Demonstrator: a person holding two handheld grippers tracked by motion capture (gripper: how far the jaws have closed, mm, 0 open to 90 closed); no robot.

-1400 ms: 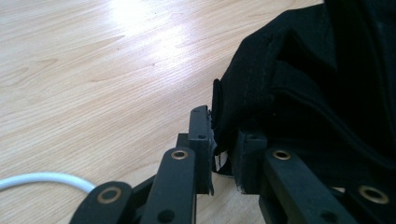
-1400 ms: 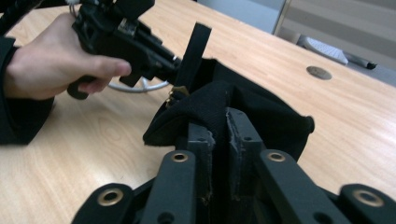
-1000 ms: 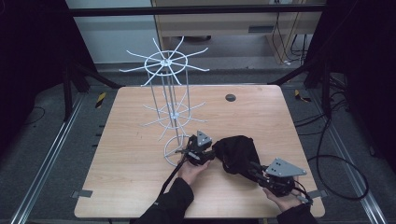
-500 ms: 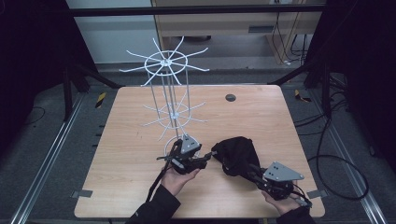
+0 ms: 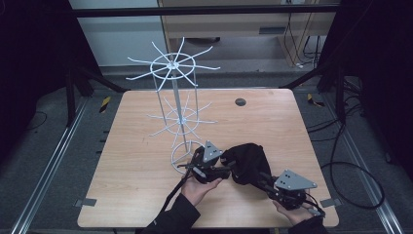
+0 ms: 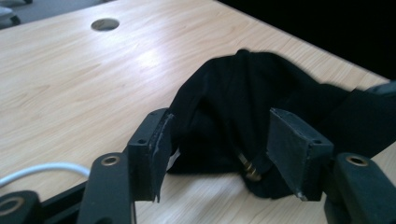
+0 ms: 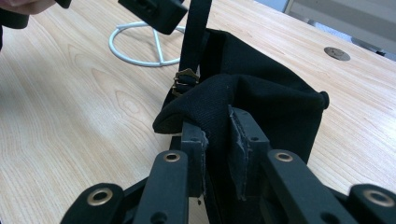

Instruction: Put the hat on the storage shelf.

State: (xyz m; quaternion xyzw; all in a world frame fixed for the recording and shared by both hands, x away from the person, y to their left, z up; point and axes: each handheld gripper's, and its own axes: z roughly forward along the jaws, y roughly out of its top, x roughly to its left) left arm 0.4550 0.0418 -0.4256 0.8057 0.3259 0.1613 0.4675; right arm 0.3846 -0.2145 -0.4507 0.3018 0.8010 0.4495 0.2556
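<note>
A black fabric cap (image 5: 248, 161) lies on the wooden table (image 5: 136, 146) near its front edge. Its strap carries a brass buckle (image 7: 184, 80). My left gripper (image 5: 225, 168) sits at the cap's left side. Its jaws have just been opening and now stand wide apart in the left gripper view (image 6: 219, 144), with the cap's edge (image 6: 243, 88) and the buckle (image 6: 250, 168) beyond them, unpressed. My right gripper (image 5: 265, 183) comes in from the front right. Its pads are shut on a fold of the cap (image 7: 271, 107) in the right gripper view (image 7: 218, 135).
A white wire rack (image 5: 175, 97) with two tiers of spokes stands on a ring base (image 7: 140, 44) just left of the cap. A round cable hole (image 5: 240, 102) is at the table's far side. Dark frame legs and cables flank the table.
The left gripper's jaws have opened off the cap's edge, and that hand has lifted slightly. The right gripper has kept its hold and place.
</note>
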